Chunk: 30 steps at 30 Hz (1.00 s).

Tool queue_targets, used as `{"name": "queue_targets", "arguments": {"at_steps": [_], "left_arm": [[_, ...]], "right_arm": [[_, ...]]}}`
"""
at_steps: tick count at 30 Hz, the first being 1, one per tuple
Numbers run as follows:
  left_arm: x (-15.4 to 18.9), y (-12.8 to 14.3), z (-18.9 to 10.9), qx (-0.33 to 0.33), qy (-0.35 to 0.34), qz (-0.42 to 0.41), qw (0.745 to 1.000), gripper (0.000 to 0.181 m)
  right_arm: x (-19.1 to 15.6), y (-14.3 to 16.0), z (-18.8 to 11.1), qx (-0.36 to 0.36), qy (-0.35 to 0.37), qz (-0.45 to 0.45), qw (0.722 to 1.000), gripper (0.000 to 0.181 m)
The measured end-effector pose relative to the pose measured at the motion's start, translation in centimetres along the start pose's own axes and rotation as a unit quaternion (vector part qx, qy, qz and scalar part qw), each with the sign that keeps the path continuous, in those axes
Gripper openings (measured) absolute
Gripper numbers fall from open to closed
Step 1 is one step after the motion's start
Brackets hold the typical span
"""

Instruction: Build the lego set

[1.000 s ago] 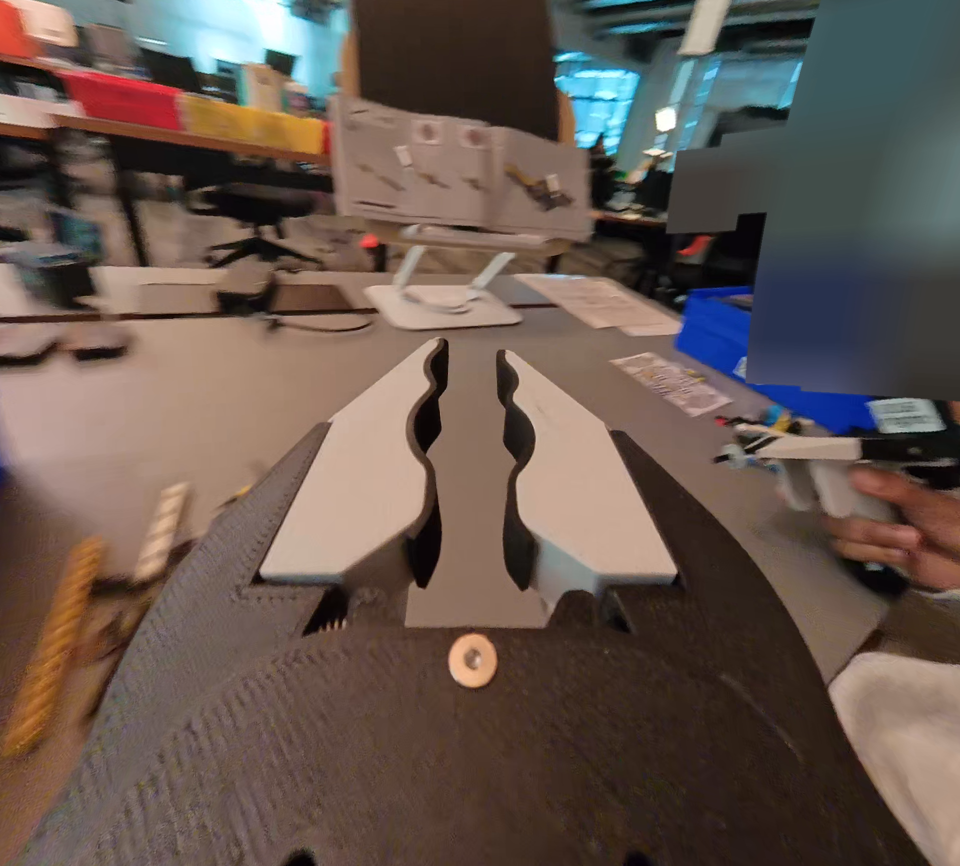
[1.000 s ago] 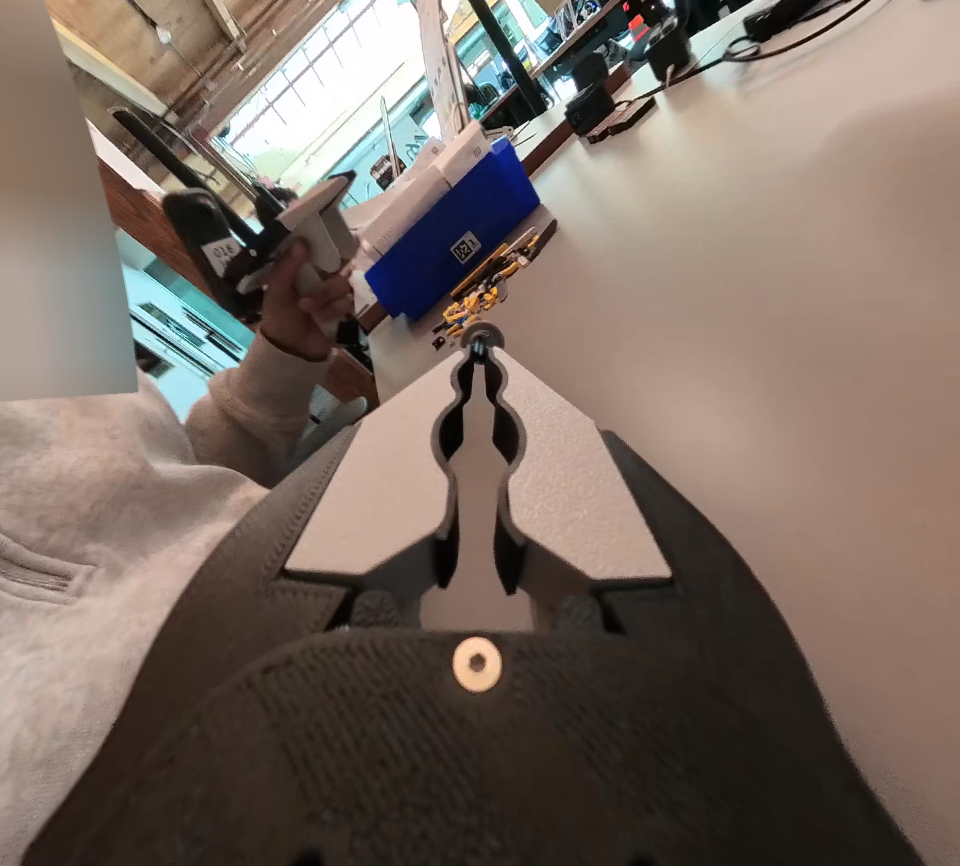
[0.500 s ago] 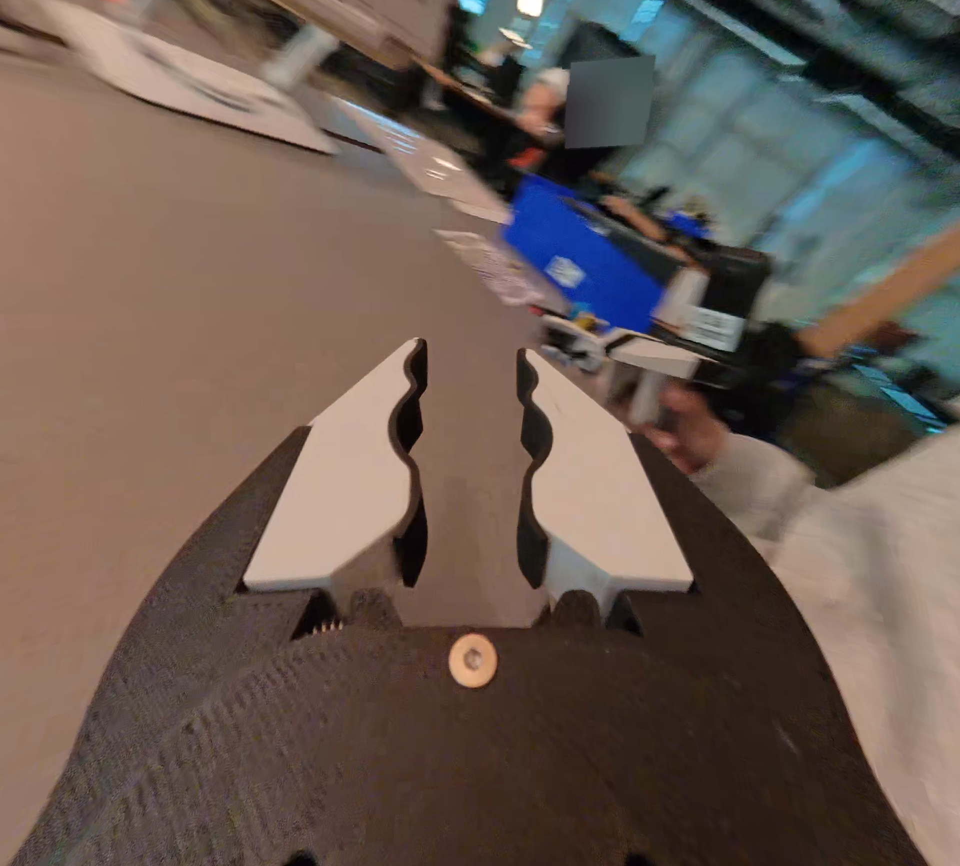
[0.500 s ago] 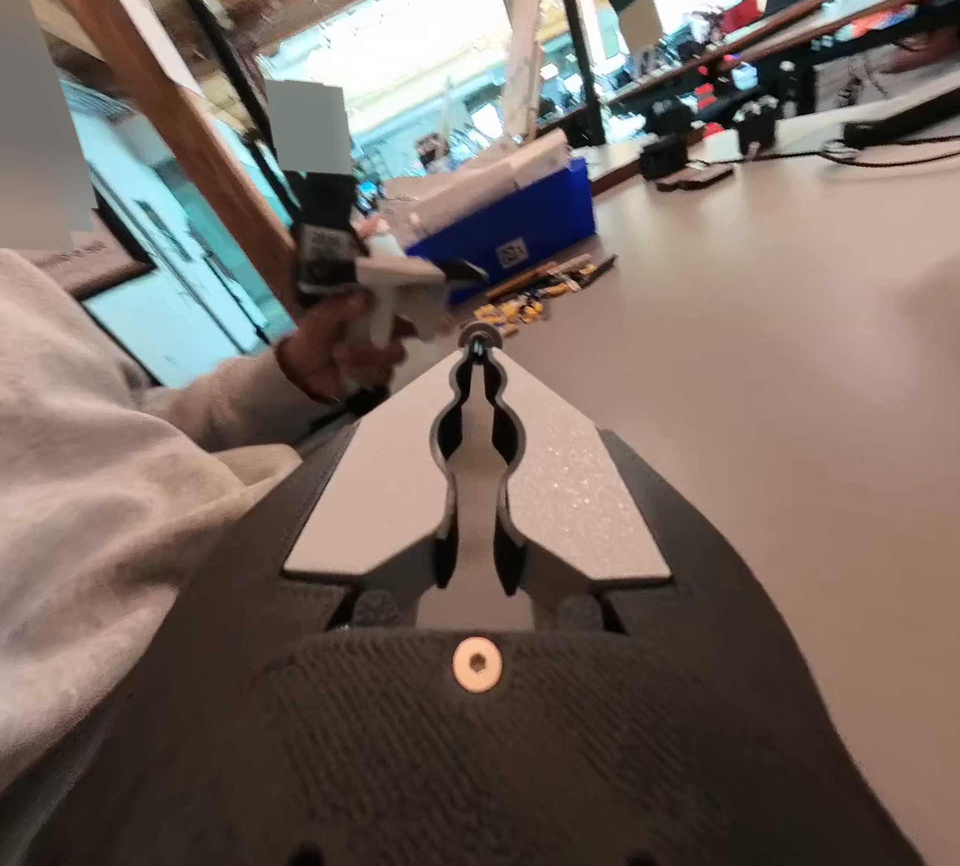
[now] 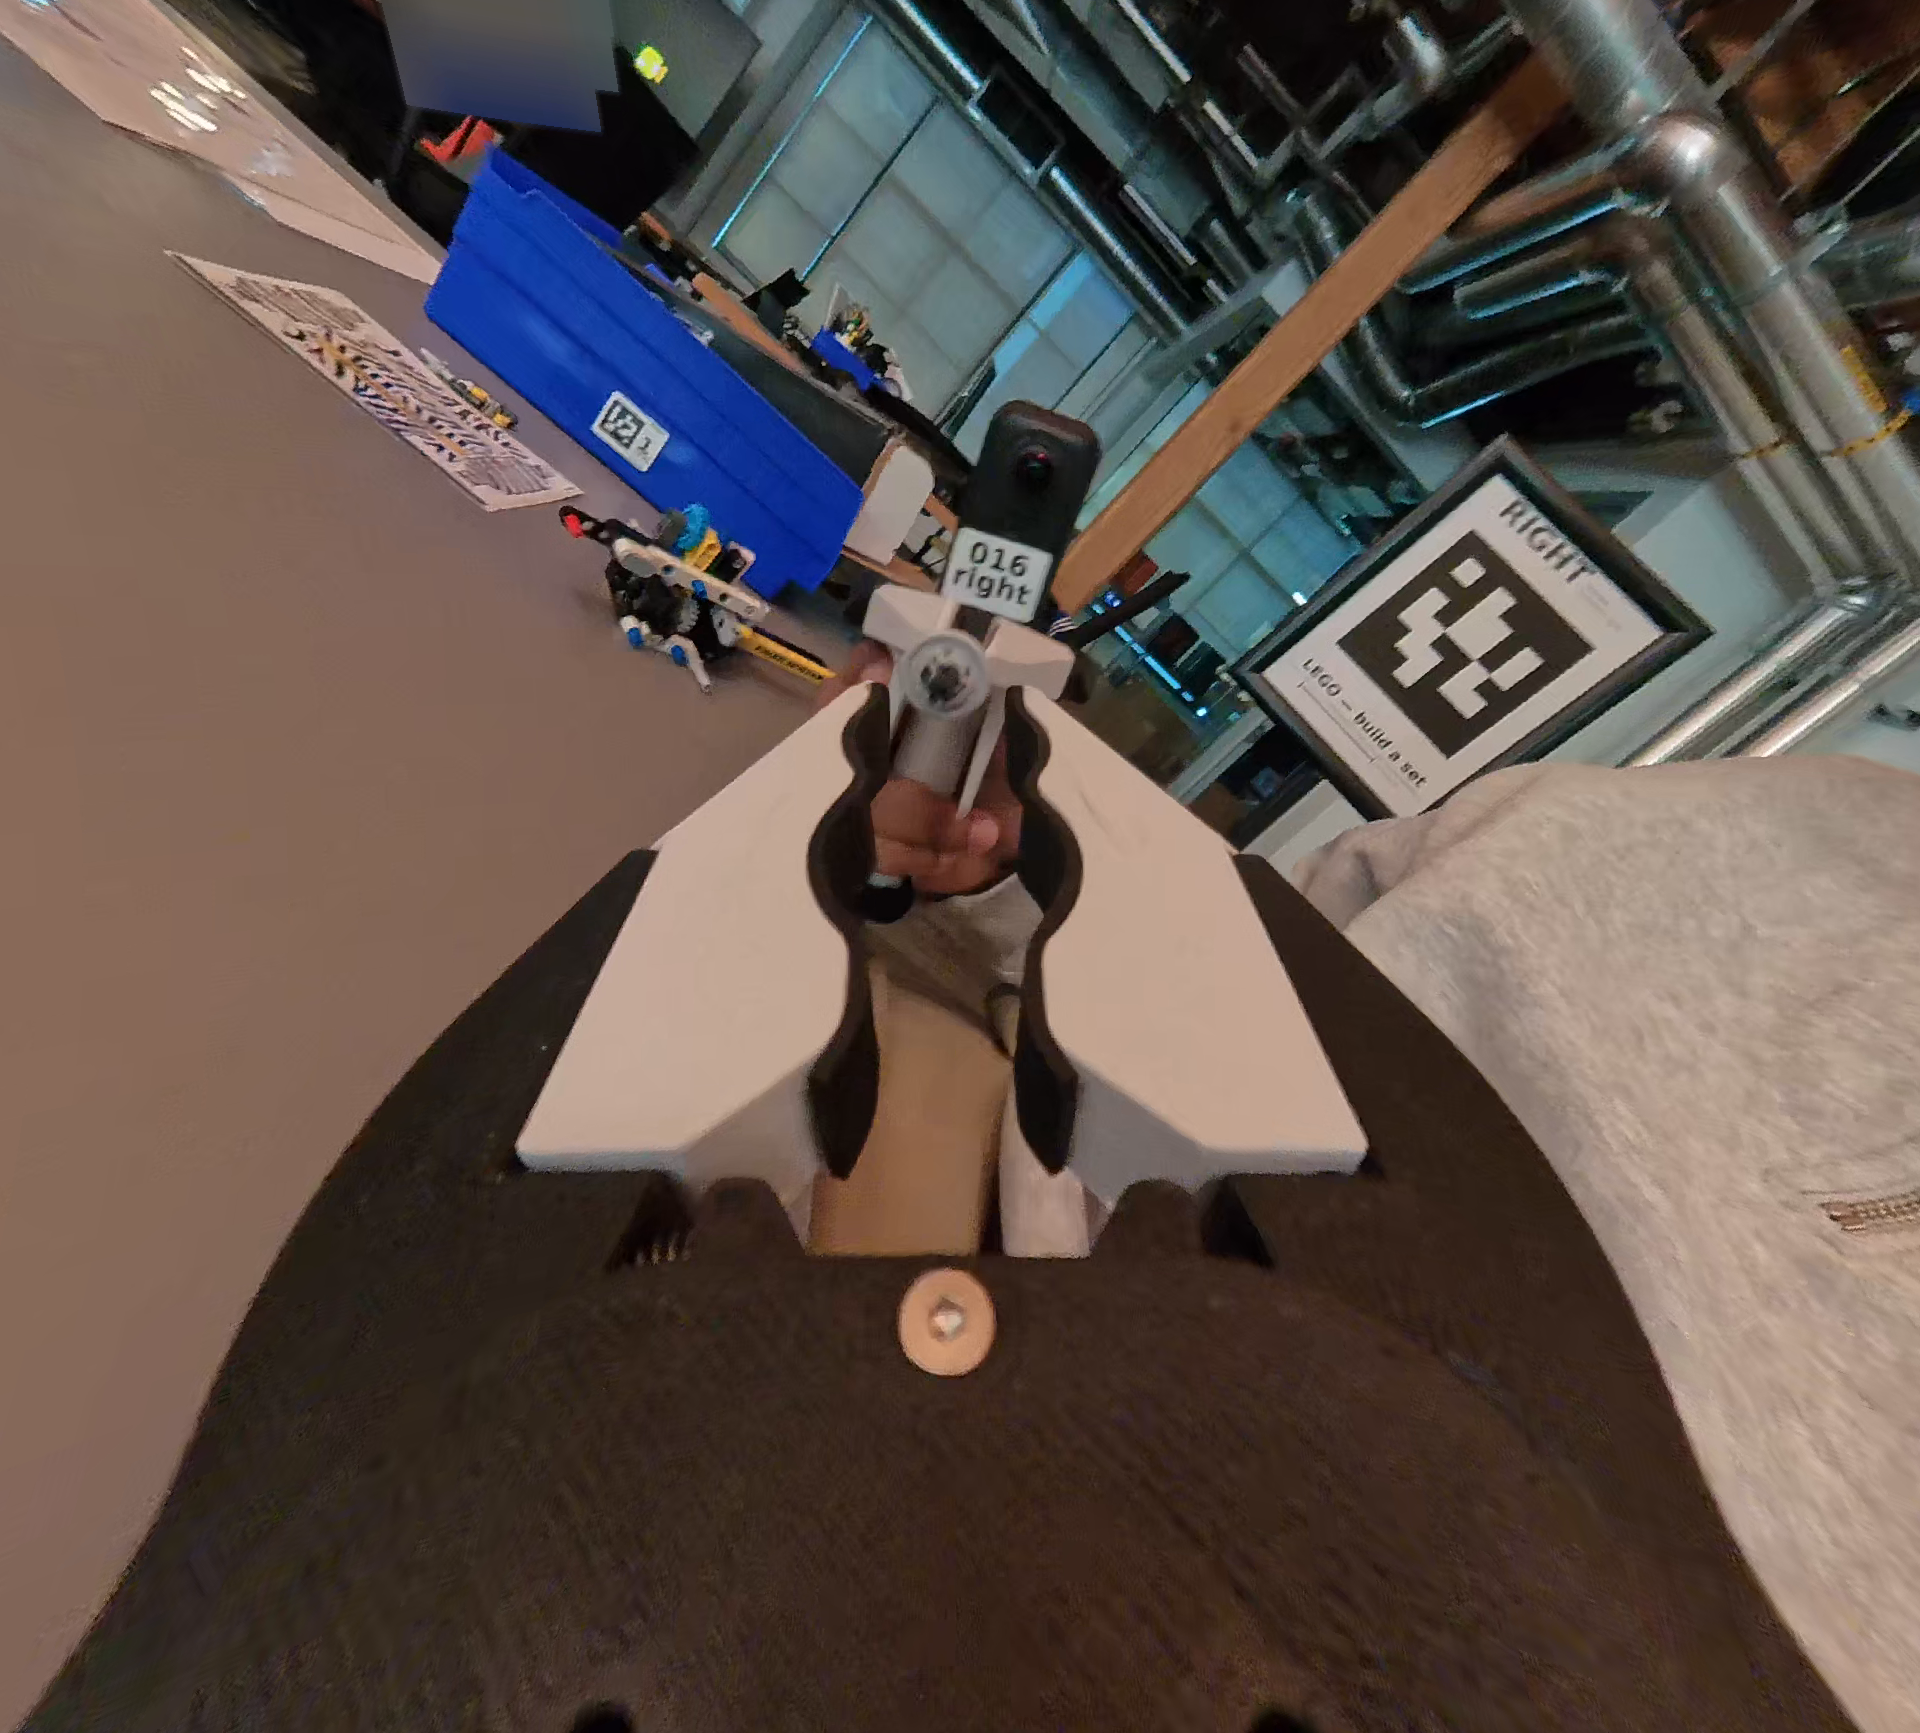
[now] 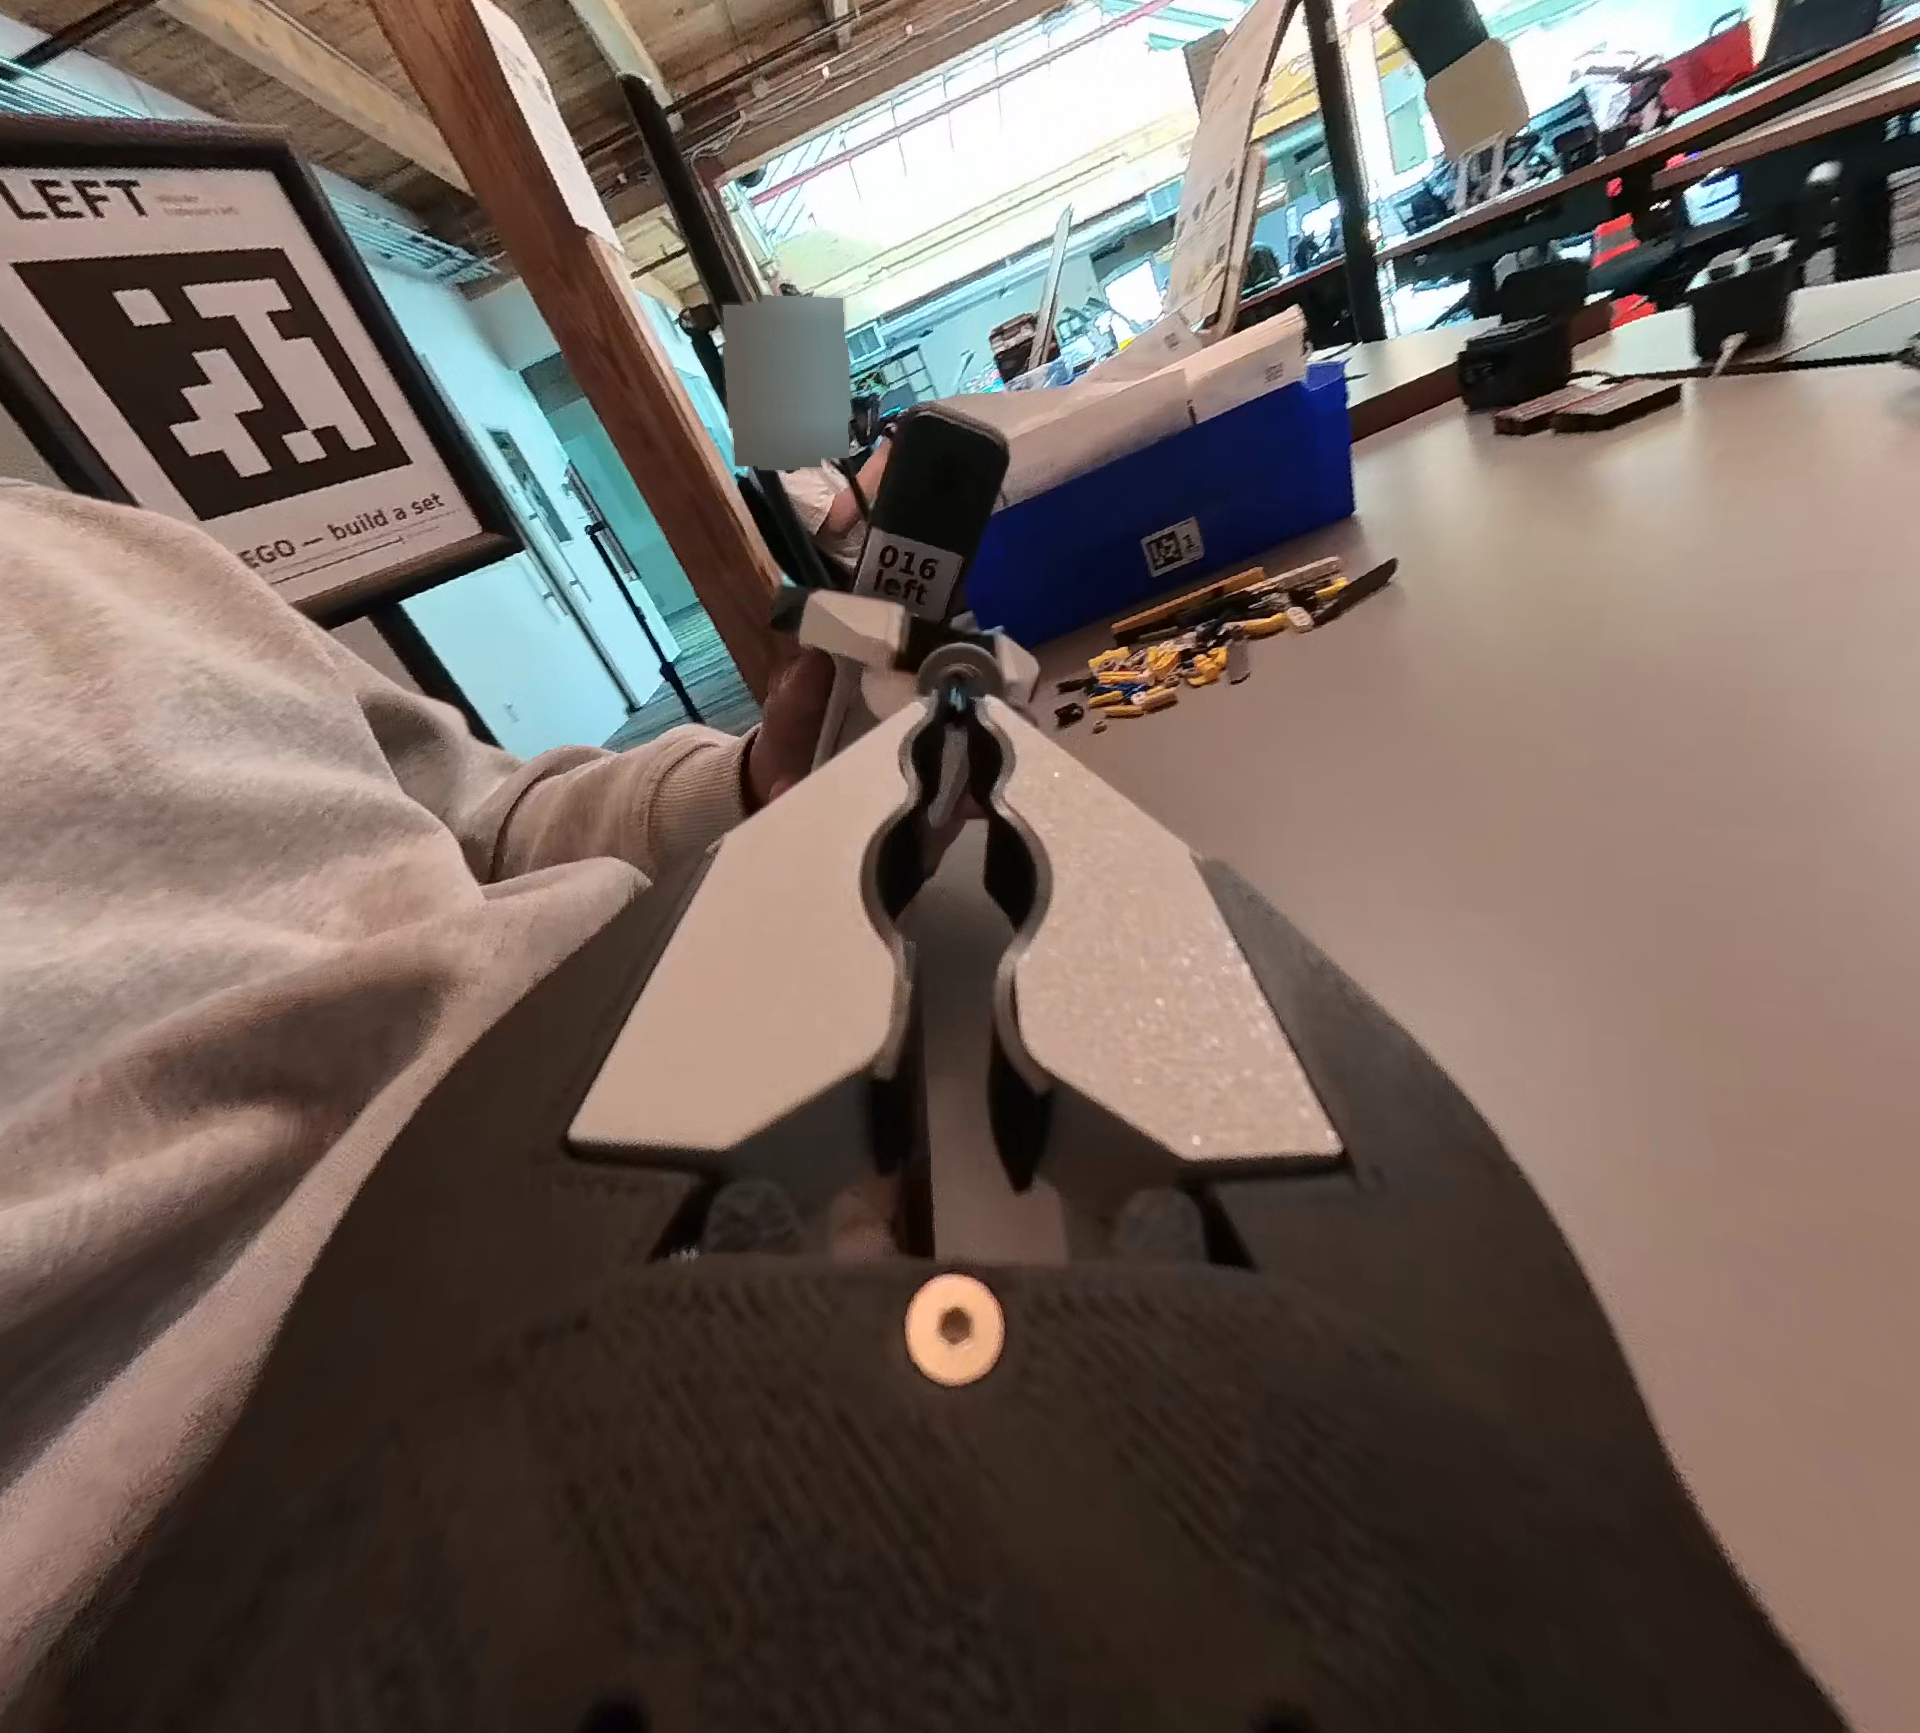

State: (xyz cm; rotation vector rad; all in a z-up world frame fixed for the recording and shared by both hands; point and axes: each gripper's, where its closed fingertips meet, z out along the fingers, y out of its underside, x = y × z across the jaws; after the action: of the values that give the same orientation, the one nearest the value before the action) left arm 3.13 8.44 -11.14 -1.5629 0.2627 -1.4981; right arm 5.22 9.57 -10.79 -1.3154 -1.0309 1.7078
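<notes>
**Both tongs raised and facing each other over the worktop**

Left wrist view: my left tongs (image 5: pixel 940 717) are released, a clear gap between the tips and nothing in them. Straight ahead, my right tongs (image 5: pixel 943 684) point back at me, clenched on a small grey round lego piece (image 5: pixel 943 675). On the grey worktop (image 5: pixel 260 748), a partly built lego model (image 5: pixel 681 597) sits just beside the blue bin (image 5: pixel 623 395), near the far edge. A printed sheet (image 5: pixel 374 374) lies nearby.

Right wrist view: my right tongs (image 6: pixel 958 709) are clenched, tips pinching the grey round lego piece (image 6: pixel 958 670). My left tongs (image 6: pixel 914 634) show beyond them, held in my hand (image 6: pixel 790 727). Loose yellow and black lego pieces (image 6: pixel 1205 644) lie scattered on the worktop (image 6: pixel 1558 800) in front of the blue bin (image 6: pixel 1195 509).
</notes>
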Motion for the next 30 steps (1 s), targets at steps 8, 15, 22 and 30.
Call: {"name": "queue_targets", "arguments": {"at_steps": [8,15,22,30], "left_arm": [[0.2,0.5,0.0,-0.012,0.007,0.000,1.000,0.010],[0.5,0.8,0.4,-0.020,0.009,0.022,1.000,0.001],[-0.3,0.3,-0.4,-0.020,0.017,-0.014,1.000,0.002],[-1.2,1.1,-1.3,-0.062,0.032,-0.068,0.995,0.001]], "right_arm": [[-0.7,0.2,0.5,0.000,-0.018,0.013,1.000,0.002],[-0.6,0.2,0.3,0.002,-0.018,0.019,1.000,0.002],[0.1,0.8,-0.1,-0.034,0.019,-0.094,0.995,0.043],[0.2,2.9,0.6,-0.096,0.053,-0.303,0.947,0.038]]}}
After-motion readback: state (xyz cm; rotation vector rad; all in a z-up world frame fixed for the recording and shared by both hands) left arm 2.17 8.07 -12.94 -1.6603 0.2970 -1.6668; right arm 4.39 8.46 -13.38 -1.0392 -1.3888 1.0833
